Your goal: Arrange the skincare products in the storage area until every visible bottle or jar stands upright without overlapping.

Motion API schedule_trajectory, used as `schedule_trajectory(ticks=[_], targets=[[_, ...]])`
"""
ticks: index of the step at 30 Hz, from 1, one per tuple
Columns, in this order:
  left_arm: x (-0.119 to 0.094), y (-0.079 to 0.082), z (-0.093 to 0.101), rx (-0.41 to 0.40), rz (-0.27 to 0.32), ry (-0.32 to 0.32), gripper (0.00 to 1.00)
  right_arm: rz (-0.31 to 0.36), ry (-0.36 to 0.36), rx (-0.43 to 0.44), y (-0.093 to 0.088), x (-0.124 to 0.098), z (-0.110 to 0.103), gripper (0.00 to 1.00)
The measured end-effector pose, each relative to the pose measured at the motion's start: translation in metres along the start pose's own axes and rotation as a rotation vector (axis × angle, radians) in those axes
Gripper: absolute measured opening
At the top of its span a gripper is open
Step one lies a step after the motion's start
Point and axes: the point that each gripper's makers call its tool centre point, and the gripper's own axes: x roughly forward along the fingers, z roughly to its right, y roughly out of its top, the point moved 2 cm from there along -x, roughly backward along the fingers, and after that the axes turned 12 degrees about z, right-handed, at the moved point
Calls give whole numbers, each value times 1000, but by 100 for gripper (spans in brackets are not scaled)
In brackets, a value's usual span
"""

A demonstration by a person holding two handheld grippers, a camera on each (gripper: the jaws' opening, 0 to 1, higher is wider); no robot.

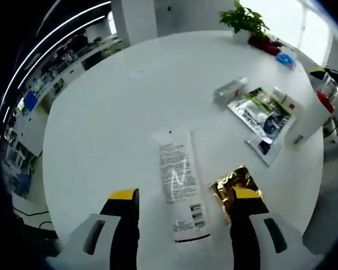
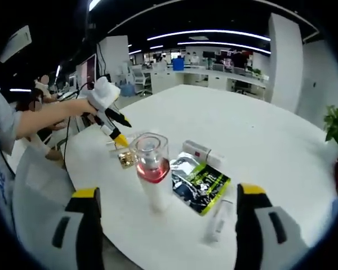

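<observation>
In the left gripper view, our left gripper (image 1: 186, 205) hangs low over a round white table (image 1: 112, 124), its black jaws with yellow tips spread wide and holding nothing. Between the jaws lies a flat white squeeze tube (image 1: 179, 183), printed with small black text and a barcode; the writing is too small for us to read. Just beside the right jaw tip lies a crinkled gold foil sachet (image 1: 232, 184). Farther off lie a small clear bottle on its side (image 1: 230, 90), a green, white and dark printed pouch (image 1: 260, 112) with unreadable lettering, and a tall white bottle with a red top (image 1: 311, 117) standing at the table edge. A green potted plant (image 1: 245, 21) stands at the far rim.

In the right gripper view, our right gripper (image 2: 166, 199) also has its jaws spread wide, empty. Between them stands the white bottle with clear cap and pink-red band (image 2: 151, 169), upright. Beside it lie the printed pouch (image 2: 201, 183), a small clear tube (image 2: 218, 222) and a white box with a red mark (image 2: 198, 152). Beyond, a hand (image 2: 84, 107) holds the left gripper (image 2: 115, 125) above the gold sachet (image 2: 125, 158).
</observation>
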Motion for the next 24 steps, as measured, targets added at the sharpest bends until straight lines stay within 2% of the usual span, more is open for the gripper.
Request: schedule_trajectory(ticks=[2, 5, 9, 24], targets=[[3, -3, -1, -10, -19, -2, 54, -3, -1, 2, -1, -1, 0, 100], [6, -4, -3, -18, -28, 2, 52, -14, -5, 4, -3, -1, 2, 100], [10, -3, -5, -29, -35, 3, 43, -15, -9, 11, -5, -2, 2, 100], [26, -6, -4, -42, -97, -24, 35, -35, -18, 21, -12, -4, 7, 100]])
